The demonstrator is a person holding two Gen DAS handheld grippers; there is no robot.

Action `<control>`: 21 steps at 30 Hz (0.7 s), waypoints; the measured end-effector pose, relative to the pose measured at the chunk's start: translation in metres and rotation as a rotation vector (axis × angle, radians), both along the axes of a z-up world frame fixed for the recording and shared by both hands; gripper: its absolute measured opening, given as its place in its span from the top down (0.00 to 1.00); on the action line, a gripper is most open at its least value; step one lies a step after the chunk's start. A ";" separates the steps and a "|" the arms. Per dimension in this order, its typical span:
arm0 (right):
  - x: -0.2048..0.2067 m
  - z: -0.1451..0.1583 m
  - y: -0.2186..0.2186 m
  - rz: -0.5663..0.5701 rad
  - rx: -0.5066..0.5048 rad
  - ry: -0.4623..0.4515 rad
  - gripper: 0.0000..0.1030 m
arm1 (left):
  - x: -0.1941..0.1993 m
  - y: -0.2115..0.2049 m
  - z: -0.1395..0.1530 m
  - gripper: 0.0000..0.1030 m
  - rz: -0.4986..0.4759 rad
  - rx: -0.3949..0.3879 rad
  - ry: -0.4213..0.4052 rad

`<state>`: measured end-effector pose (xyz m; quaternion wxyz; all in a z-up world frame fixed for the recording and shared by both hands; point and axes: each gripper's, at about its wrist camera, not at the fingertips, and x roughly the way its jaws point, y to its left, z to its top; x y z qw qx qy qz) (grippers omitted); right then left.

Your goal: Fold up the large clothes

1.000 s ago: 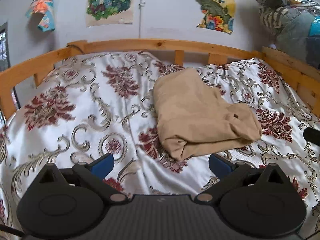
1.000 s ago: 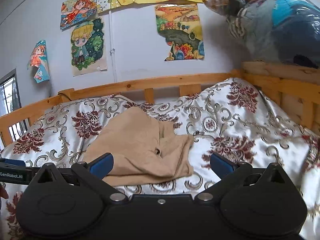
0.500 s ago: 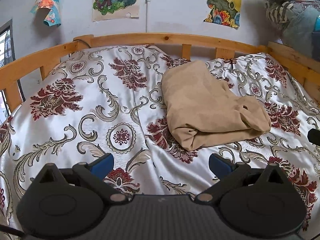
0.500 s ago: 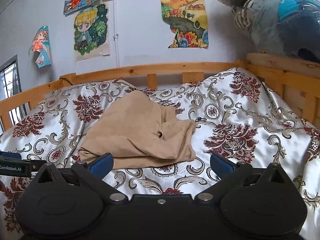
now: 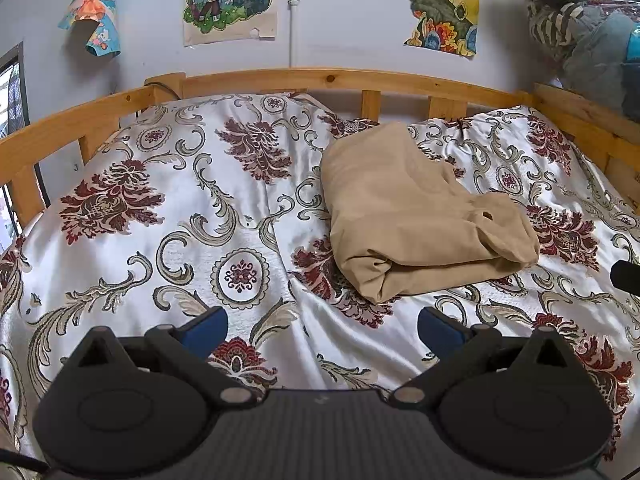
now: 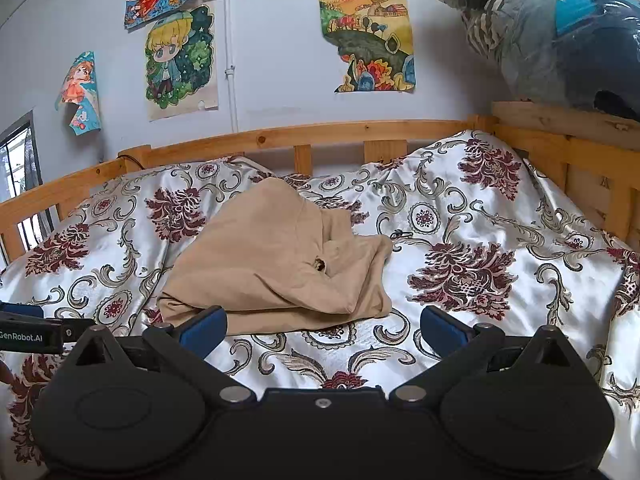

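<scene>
Garment (image 5: 416, 216) on floral bedspread (image 5: 200, 208)

Left wrist view: mounted behind the left gripper (image 5: 322, 326), looking forward and down across the bed (image 5: 168, 240) toward the wooden rail (image 5: 332, 78) and the wall posters (image 5: 230, 0), with the tan garment (image 5: 416, 216) to right of centre and near. Right wrist view: mounted behind the right gripper (image 6: 323, 326), set lower and tilted more level, facing the same wall, with the garment (image 6: 276, 260) just past the blue jaws, left of centre. Shared by both: garment, floral bedspread, rail, posters, bagged bundle (image 6: 560, 32) at upper right. Left gripper's body at the right view's left edge (image 6: 30, 330).
</scene>
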<state>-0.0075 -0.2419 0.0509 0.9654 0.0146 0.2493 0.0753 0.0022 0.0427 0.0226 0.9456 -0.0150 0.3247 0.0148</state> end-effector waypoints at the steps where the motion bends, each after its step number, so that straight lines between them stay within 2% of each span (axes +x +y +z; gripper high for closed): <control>1: 0.000 0.000 0.000 -0.001 0.000 0.000 0.01 | 0.000 0.000 0.000 0.01 0.000 -0.001 0.000; 21: 0.000 -0.002 0.000 -0.003 -0.001 0.007 0.01 | 0.000 0.000 0.001 0.01 -0.003 -0.003 0.003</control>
